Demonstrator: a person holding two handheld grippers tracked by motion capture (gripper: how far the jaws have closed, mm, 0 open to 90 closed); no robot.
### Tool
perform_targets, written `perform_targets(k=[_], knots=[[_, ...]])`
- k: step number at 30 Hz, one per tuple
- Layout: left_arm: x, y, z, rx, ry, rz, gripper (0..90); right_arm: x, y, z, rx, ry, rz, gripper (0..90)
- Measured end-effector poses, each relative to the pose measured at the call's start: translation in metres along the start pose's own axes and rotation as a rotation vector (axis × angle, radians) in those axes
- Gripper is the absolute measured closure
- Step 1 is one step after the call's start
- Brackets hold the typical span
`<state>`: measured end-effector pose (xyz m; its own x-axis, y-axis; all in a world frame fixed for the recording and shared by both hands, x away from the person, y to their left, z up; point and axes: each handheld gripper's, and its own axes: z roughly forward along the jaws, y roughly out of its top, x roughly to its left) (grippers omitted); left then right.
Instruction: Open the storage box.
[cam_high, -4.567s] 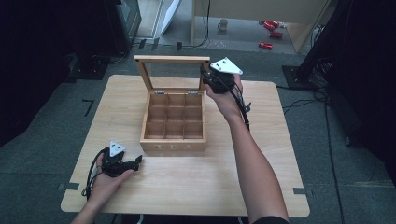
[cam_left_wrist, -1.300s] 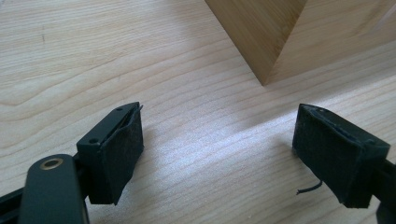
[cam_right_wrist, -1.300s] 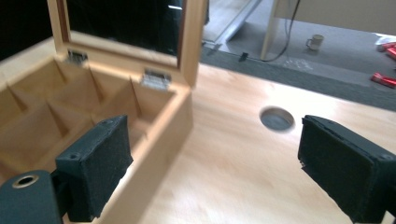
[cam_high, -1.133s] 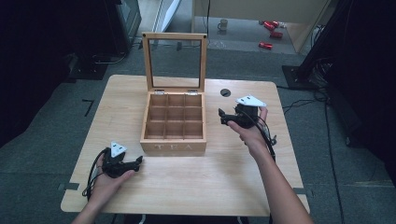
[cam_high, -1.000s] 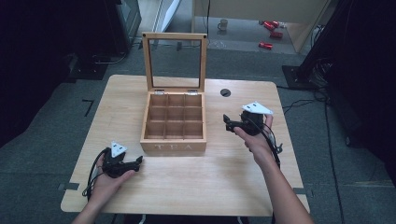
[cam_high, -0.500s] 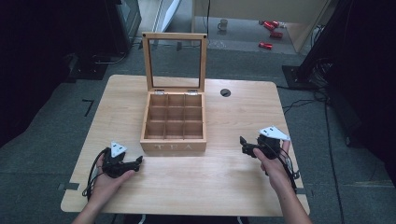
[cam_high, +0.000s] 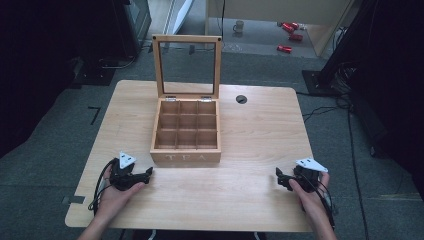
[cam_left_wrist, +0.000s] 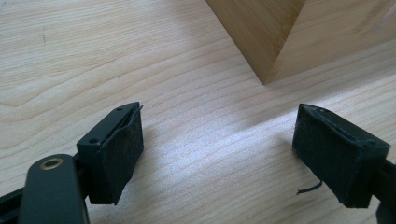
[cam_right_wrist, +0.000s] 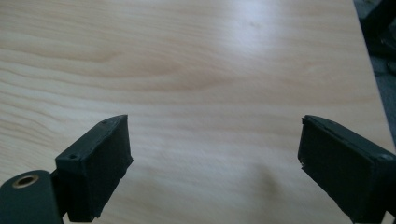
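1. A wooden tea box (cam_high: 186, 131) stands in the middle of the surface (cam_high: 260, 125), its glass-paned lid (cam_high: 187, 66) raised upright at the far side and its nine compartments bare.
2. The left tool (cam_high: 148, 172) rests on the surface near the box's near-left corner, jaws spread wide and gripping nothing; in the left gripper view that box corner (cam_left_wrist: 266, 42) lies just ahead of the jaws.
3. The right tool (cam_high: 279, 176) sits at the near right, well apart from the box, jaws likewise spread and empty over bare wood.
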<state>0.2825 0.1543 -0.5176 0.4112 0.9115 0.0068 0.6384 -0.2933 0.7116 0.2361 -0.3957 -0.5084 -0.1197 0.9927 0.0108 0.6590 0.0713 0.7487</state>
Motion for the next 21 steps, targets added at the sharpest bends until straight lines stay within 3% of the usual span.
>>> perform_targets(k=[1,4,7,12,21], knots=[[0.0,0.0,0.0,0.0,0.0,0.001,16.7,-0.008,-0.008,-0.002,0.01,-0.012,0.031,9.5],[0.0,0.0,0.0,0.001,0.0,0.001,16.7,-0.018,-0.017,-0.005,0.024,-0.028,0.048,9.5],[0.0,0.0,0.0,0.0,0.0,0.001,16.7,-0.024,-0.025,-0.006,0.046,-0.047,0.05,8.7],[0.0,0.0,0.0,0.0,0.0,0.001,16.7,-0.024,-0.028,-0.008,0.034,-0.05,0.052,8.7],[0.0,0.0,0.0,0.002,0.001,0.004,16.6,-0.024,-0.028,-0.005,0.047,0.011,0.015,3.4]])
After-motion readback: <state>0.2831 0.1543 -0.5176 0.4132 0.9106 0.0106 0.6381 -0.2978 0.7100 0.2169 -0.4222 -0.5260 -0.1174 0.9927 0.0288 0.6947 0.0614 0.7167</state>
